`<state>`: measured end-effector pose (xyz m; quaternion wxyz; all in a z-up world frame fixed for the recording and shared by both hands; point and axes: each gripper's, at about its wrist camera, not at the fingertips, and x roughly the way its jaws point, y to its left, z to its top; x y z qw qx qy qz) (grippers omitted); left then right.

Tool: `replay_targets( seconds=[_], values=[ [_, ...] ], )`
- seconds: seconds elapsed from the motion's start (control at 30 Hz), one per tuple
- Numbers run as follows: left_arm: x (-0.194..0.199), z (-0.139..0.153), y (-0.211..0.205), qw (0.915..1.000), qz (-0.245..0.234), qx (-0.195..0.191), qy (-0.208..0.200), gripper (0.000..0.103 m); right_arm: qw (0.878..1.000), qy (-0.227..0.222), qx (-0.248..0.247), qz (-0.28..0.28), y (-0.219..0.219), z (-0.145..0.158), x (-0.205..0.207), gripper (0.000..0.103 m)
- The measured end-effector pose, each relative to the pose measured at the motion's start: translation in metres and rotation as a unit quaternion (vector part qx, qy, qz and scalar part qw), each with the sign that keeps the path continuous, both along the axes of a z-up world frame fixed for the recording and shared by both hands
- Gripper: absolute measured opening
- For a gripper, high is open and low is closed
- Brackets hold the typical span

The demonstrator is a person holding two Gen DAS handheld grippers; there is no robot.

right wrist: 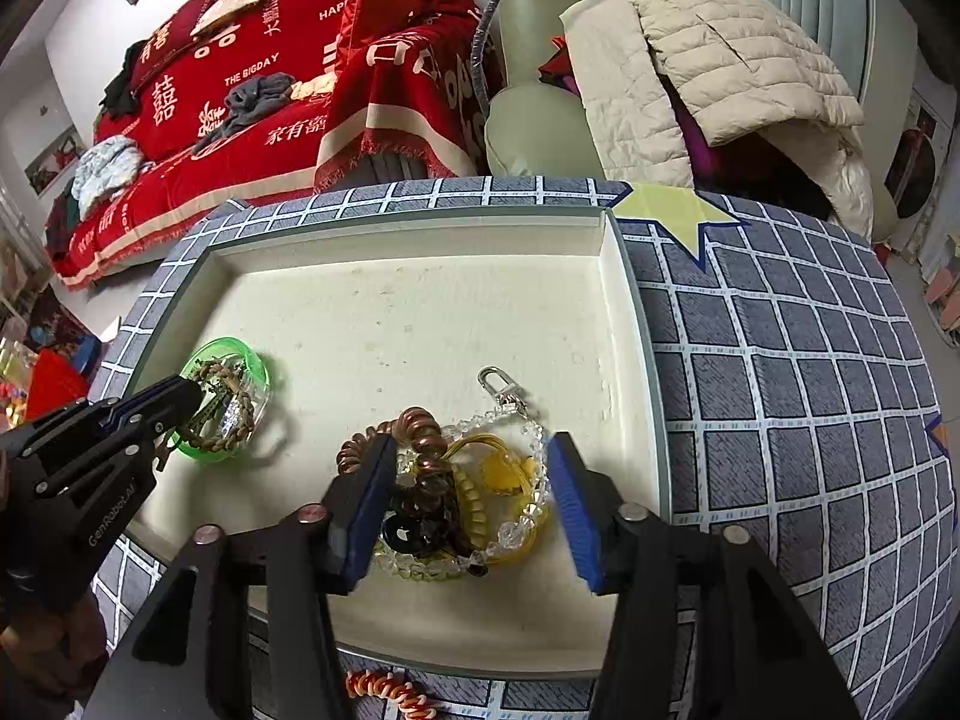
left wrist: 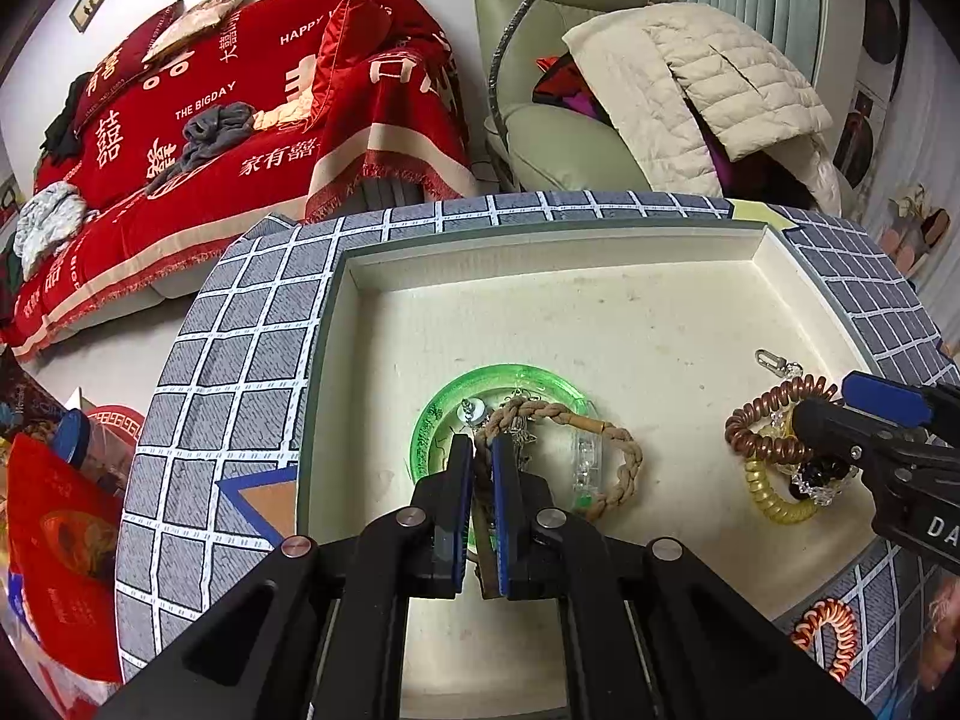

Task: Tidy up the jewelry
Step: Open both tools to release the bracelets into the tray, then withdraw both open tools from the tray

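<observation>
A cream tray (left wrist: 600, 300) lies on a grey grid cloth. My left gripper (left wrist: 483, 450) is shut on a braided rope bracelet (left wrist: 624, 462) that lies across a green bangle (left wrist: 432, 420) with a clear clasp piece beside it. My right gripper (right wrist: 471, 480) is open, its blue pads either side of a pile: a brown coil band (right wrist: 420, 426), a yellow coil band (right wrist: 474, 504), a clear bead chain with a metal clip (right wrist: 504, 390) and dark beads. In the left wrist view the pile (left wrist: 774, 456) sits at the right under the right gripper (left wrist: 840, 420).
An orange-and-white coil band (left wrist: 825, 636) lies on the grid cloth outside the tray's near edge, also in the right wrist view (right wrist: 390, 690). A red-covered sofa (left wrist: 240, 120) and a green armchair with a quilted jacket (left wrist: 690, 78) stand beyond the table.
</observation>
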<state>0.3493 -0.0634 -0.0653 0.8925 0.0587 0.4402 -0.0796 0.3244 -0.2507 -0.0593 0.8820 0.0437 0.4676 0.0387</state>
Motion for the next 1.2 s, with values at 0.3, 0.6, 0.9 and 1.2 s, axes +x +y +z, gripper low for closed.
replay_targets(
  seconds=[0.3,0.6,0.9,1.2],
  values=[
    [-0.009,0.009,-0.001,0.9994,-0.002,0.018,-0.028,0.028,0.999,-0.026,0.023,-0.006,-0.003,0.016,-0.011,0.078],
    [-0.006,0.011,0.001,0.9997,0.003,0.015,-0.022,0.028,0.999,-0.036,0.029,-0.007,-0.002,0.026,-0.020,0.078],
    [-0.003,0.012,0.004,0.9998,0.010,0.006,-0.014,0.028,0.999,-0.039,0.020,-0.021,-0.011,0.031,-0.022,0.079],
    [-0.006,0.022,0.008,0.9986,0.031,0.001,-0.043,0.103,0.999,-0.035,0.011,-0.028,-0.015,0.030,-0.023,0.079]
  ],
)
